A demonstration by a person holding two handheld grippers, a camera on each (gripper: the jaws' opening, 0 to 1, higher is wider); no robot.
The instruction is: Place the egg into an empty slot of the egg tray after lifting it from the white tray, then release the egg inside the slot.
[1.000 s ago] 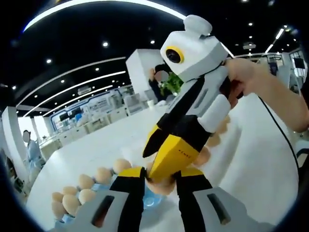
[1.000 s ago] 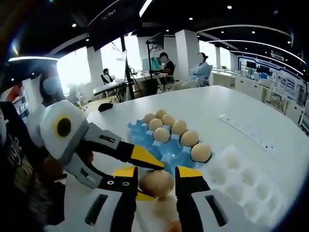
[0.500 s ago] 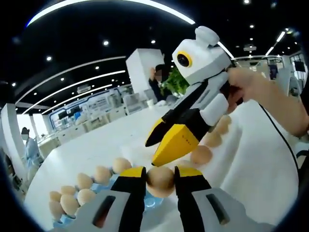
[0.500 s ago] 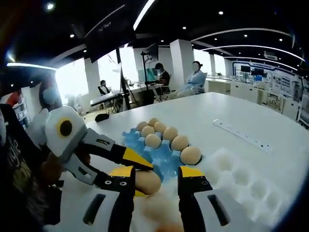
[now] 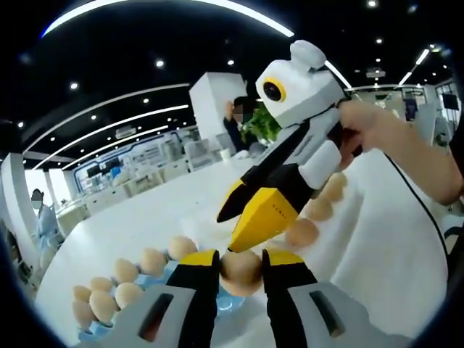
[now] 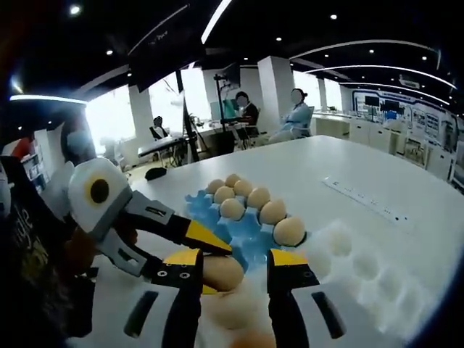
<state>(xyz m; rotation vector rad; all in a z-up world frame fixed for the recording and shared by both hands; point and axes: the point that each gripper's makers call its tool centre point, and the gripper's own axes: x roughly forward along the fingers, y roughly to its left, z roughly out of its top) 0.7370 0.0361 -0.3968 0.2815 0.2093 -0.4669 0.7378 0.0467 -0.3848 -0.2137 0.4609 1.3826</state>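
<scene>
Left gripper view: left claw (image 5: pixel 240 270) holds an egg (image 5: pixel 241 271) between its two yellow-tipped jaws, jaws narrow, closed on the shell. Egg is off the surface (image 5: pixel 145 221), above the near end of the blue egg tray (image 5: pixel 226 299). Right claw (image 5: pixel 243 225) comes in from upper right, tips pointing down at the held egg, lower yellow jaw tip touching or just above it; cannot tell which. A hand (image 5: pixel 366 123) grips its rear. A row of eggs (image 5: pixel 127 279) sits in the blue tray at lower left. More eggs (image 5: pixel 312 214) lie behind the right claw on the white tray (image 5: pixel 377 239), slots blurred.

Right gripper view: right claw (image 6: pixel 233 264) jaws stand apart, wide, with the egg (image 6: pixel 221 272) between them nearer the left jaw; no clear grip from this claw. Left claw (image 6: pixel 206 243) enters from the left, yellow tips at the egg, one above, one under it. Blue egg tray (image 6: pixel 243 228) just beyond, seven eggs (image 6: pixel 250 199) along its far and right slots, near-left slots bare. White tray (image 6: pixel 362 275) to the right, touching or just beside the blue one, bare dimples there. Blurred eggs (image 6: pixel 235 312) below the claw at the bottom edge. A power strip (image 6: pixel 366 203) lies farther right on the surface. People sit at desks in the background.
</scene>
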